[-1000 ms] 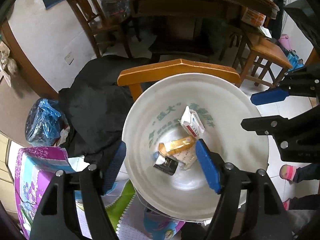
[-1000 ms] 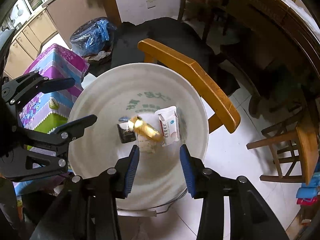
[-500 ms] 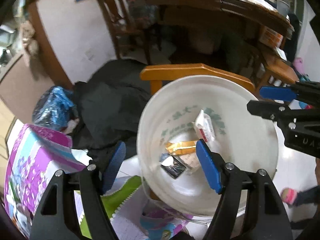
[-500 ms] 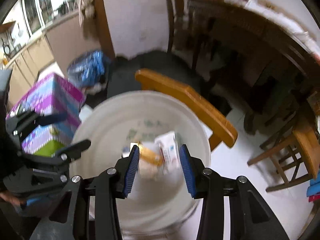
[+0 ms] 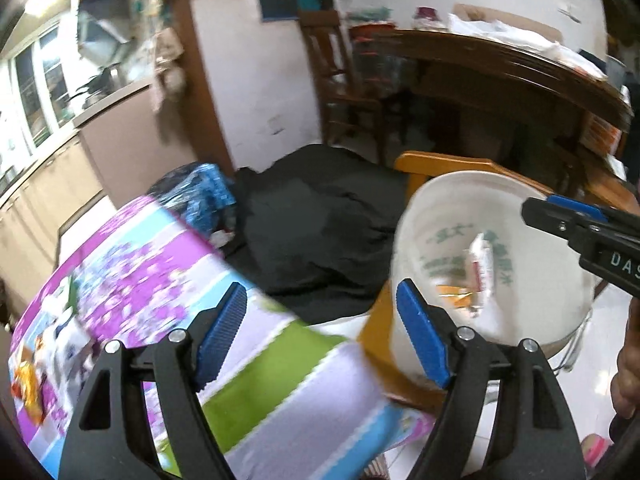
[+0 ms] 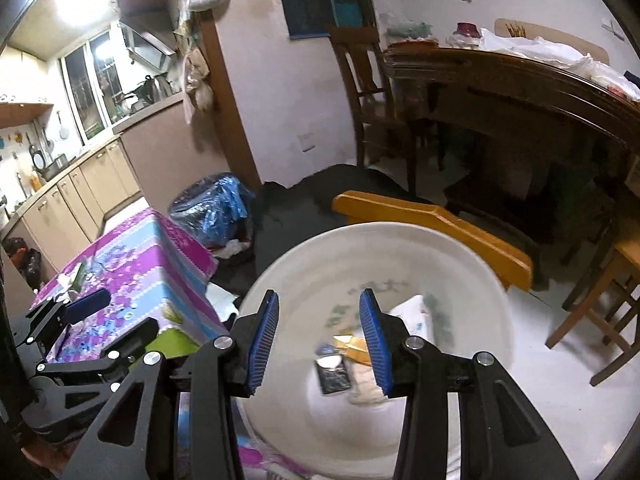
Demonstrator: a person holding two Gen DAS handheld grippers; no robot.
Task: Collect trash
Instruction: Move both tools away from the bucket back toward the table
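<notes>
With the collected wrappers (image 6: 352, 356) lying in the white basin (image 6: 472, 280), the left tongs (image 5: 320, 336), empty and just widening, are aiming at 9 o'clock over the floral bench (image 5: 132, 272), nearer than the empty, part-open right tongs (image 6: 316, 340).

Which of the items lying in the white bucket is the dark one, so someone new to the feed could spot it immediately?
Find the big white bucket beside the wooden chair back. On its floor lies a small cluster of wrappers; the dark packet sits at the cluster's left edge in the right wrist view. It is the only black piece, next to the yellow wrapper and the white pack.
</notes>
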